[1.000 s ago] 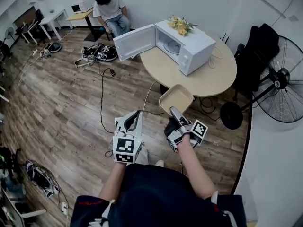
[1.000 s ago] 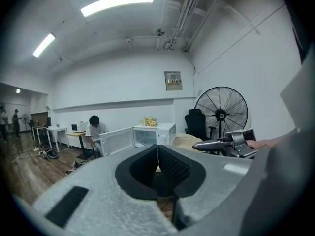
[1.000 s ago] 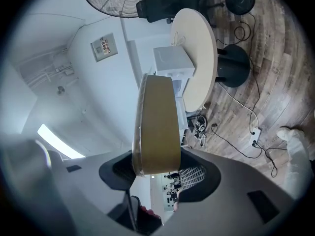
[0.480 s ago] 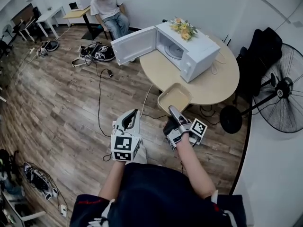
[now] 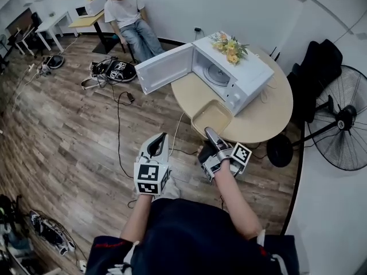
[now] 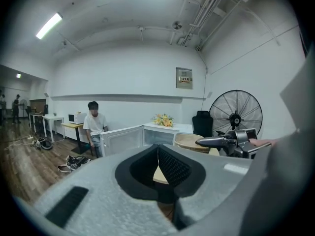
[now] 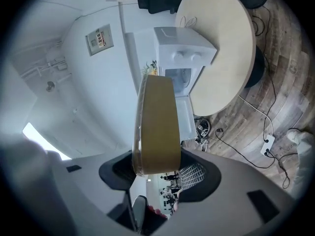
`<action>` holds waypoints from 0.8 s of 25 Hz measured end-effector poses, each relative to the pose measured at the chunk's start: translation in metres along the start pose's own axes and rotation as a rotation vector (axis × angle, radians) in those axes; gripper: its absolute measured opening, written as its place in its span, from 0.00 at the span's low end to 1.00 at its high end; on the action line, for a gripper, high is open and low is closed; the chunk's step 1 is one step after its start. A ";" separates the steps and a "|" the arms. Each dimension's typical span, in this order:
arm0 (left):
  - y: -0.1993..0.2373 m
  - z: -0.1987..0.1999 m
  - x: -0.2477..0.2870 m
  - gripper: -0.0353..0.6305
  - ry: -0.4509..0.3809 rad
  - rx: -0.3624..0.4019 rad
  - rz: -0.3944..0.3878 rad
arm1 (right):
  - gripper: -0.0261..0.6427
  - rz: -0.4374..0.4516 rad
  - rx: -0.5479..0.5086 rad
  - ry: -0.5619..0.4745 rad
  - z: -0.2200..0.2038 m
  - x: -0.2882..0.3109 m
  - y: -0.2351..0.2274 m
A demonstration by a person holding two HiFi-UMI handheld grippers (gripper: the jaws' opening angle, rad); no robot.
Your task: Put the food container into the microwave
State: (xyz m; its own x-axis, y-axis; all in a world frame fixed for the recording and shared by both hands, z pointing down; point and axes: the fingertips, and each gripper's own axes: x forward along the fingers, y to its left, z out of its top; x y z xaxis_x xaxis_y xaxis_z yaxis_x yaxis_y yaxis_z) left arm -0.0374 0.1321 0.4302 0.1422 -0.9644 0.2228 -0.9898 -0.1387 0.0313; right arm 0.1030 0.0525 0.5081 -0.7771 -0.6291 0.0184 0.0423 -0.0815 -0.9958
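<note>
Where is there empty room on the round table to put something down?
The table's right side, between the microwave and the fan, is bare. So is its near edge, beside the container. Inside the microwave, the glass plate is free. It's crowded on the floor by the open door, with cables and bags.

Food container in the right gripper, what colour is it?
Tan, a pale brown. The food container shows best in the head view.

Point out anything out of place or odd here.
Nothing is spilled or broken. The microwave door hangs open past the table edge, flowers sit on top of the microwave, and cables trail loose across the floor.
</note>
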 end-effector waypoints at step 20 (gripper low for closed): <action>0.133 0.017 0.087 0.08 -0.004 -0.034 -0.087 | 0.38 -0.030 0.004 -0.075 0.003 0.145 -0.006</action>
State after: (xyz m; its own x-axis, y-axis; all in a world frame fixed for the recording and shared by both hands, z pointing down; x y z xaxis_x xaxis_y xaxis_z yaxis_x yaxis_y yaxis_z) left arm -0.1562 0.0256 0.4374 0.2272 -0.9501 0.2136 -0.9733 -0.2139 0.0837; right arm -0.0081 -0.0404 0.5174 -0.7287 -0.6826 0.0549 0.0223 -0.1039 -0.9943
